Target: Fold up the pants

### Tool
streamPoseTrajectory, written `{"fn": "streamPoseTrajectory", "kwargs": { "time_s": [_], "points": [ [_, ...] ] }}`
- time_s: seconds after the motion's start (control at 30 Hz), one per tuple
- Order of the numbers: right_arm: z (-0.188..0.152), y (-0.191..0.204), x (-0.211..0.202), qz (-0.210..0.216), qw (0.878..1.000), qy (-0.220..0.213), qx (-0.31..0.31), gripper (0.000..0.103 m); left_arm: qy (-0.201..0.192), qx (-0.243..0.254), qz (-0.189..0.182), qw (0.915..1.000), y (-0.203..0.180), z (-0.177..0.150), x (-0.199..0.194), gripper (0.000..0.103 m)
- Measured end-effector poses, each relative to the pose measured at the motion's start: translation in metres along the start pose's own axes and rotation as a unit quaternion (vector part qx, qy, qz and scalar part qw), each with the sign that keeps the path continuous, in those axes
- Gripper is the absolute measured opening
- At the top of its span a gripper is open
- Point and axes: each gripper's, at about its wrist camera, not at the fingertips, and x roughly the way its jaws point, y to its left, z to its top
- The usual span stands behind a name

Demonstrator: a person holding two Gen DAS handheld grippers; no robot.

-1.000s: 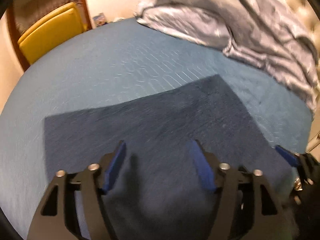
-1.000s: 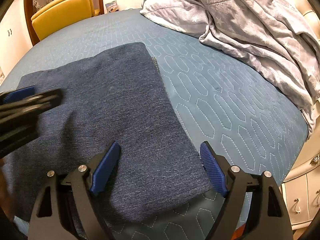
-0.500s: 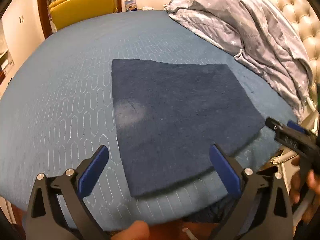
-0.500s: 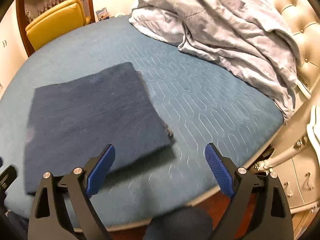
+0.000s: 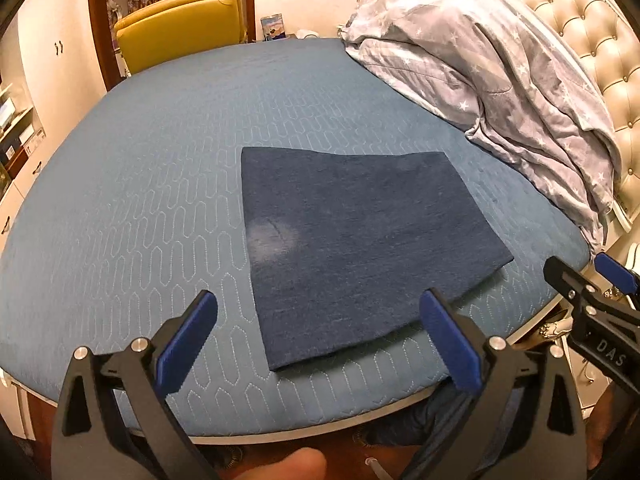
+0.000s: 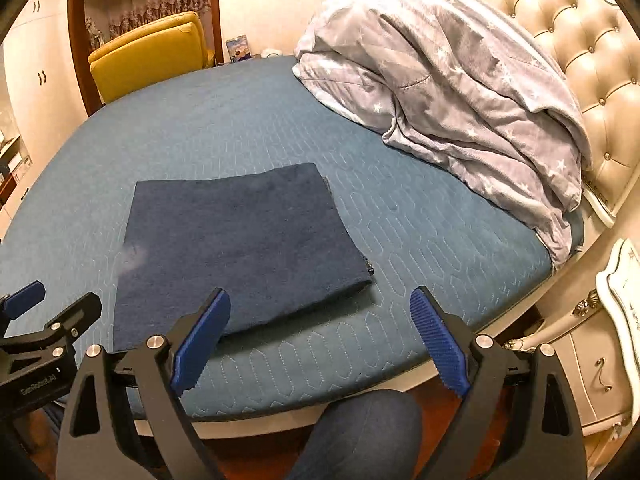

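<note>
The dark blue pants [image 5: 360, 248] lie folded into a flat rectangle near the front edge of the blue quilted bed [image 5: 160, 184]; they also show in the right wrist view [image 6: 240, 248]. My left gripper [image 5: 320, 336] is open and empty, held back over the bed's front edge, apart from the pants. My right gripper [image 6: 320, 340] is open and empty, also behind the front edge. Each gripper shows at the edge of the other's view: the right one [image 5: 600, 280] and the left one [image 6: 36, 308].
A rumpled grey star-print duvet [image 6: 460, 92] lies at the back right against a cream tufted headboard [image 6: 580, 40]. A yellow chair [image 5: 180, 28] stands beyond the bed. A white nightstand [image 6: 600, 340] stands at the right. The person's knee [image 6: 368, 436] is below the bed edge.
Both grippers have pulled back and up from the pants, which lie released on the bed. The pants now appear smaller and farther away in both views.
</note>
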Motion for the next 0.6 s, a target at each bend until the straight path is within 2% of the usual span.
{"fn": "streamPoseTrajectory", "kwargs": {
  "time_s": [0.6],
  "points": [
    [-0.0003, -0.0037, 0.0044, 0.001, 1.000, 0.002, 0.002, 0.088, 0.002, 0.006, 0.001, 1.0000, -0.0042, 0.0024, 0.0030, 0.101]
  ]
}}
